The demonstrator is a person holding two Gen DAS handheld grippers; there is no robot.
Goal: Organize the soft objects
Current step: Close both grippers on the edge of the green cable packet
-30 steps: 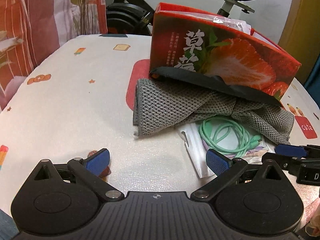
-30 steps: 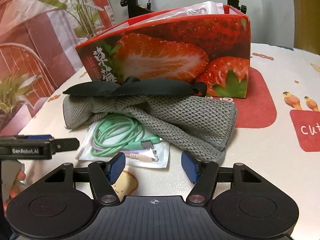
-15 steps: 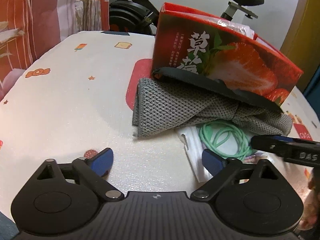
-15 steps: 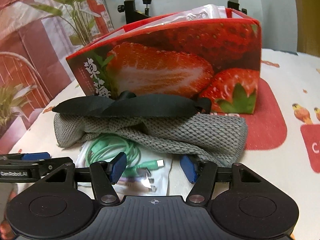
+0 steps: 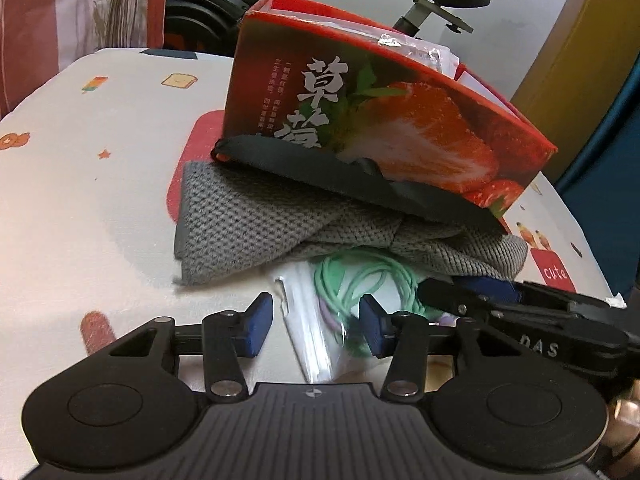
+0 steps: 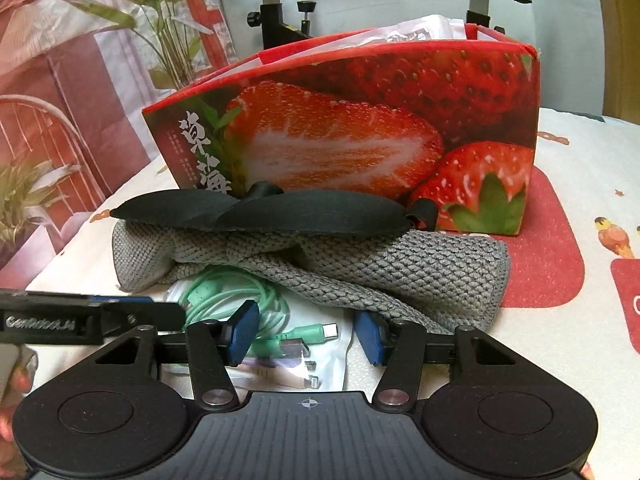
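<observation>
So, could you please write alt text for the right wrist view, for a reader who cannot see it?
The right gripper, jaws closing but not yet pressing, straddles a clear bag of green cables on a patterned table. Behind lie a grey knit cloth, a black eye mask and a strawberry box; the left gripper enters from the left.

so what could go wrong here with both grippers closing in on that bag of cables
1. The clear bag lies partly under the gray knit cloth; pulling it out could drag the cloth along, and the black eye mask resting on top of it.
2. The left gripper and right gripper, both closing, work the same bag close together, so their fingers may collide.
3. The plastic looks slick and flat on the table; the pads might slip off it.
</observation>
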